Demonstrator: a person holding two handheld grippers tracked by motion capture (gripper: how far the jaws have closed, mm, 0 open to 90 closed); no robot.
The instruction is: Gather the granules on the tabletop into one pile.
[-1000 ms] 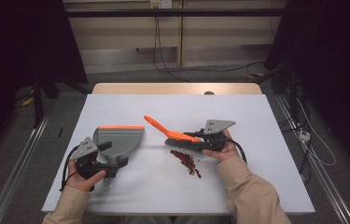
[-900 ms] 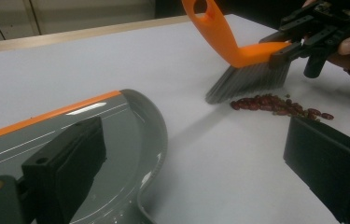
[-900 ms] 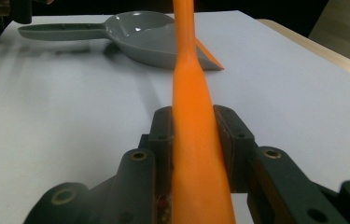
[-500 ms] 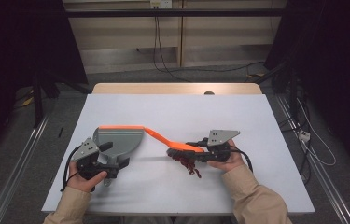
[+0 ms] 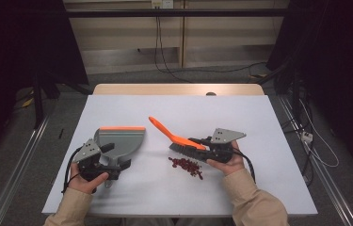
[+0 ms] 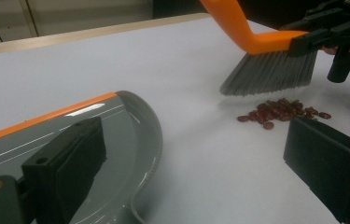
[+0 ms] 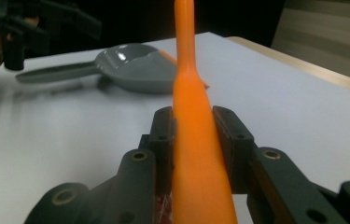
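Your right claw (image 5: 197,143) clamps orange hand brush (image 5: 176,137), bristles just above red beans (image 5: 187,165) on white surface (image 5: 240,117). Grey dustpan (image 5: 120,141) well left of beans. Your left claw (image 5: 115,165) at dustpan handle; grip unclear.

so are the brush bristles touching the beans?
Apart. In the left gripper view the bristles hang above the beans, with a strip of bare table showing between the bristle tips and the pile.
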